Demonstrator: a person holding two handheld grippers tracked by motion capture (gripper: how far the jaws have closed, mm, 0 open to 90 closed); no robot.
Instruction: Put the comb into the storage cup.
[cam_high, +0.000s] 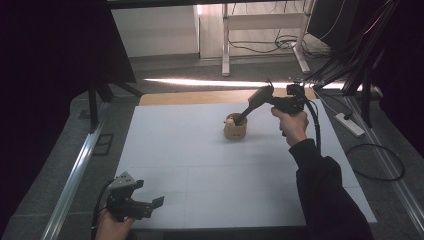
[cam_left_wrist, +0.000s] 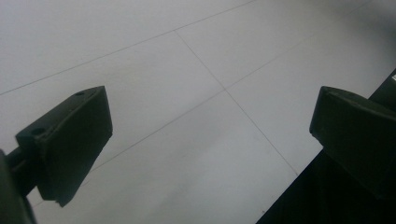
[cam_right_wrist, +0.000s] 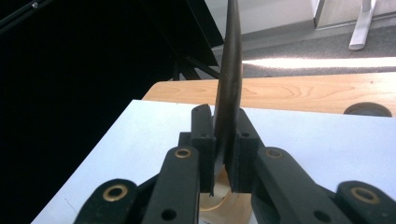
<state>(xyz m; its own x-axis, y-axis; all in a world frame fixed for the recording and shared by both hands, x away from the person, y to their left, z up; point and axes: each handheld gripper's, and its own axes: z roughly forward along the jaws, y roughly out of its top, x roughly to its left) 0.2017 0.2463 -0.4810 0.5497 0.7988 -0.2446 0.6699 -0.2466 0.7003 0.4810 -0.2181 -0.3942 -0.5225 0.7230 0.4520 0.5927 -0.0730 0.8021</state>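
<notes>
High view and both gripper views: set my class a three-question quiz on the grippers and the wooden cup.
1. True or false: the left gripper is clamped on the wooden cup.
2. What does the right gripper hold? A) a dark spoon B) a white cloth C) nothing
3. Where does the spoon's lower end sit?

Key
1. False; its jaws stand open over the bare white mat at the near edge.
2. A; the jaws pinch its handle.
3. Inside the cup, beside something pale.

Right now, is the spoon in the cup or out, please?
In: the spoon, held by the right tongs, dips into the cup.
</notes>
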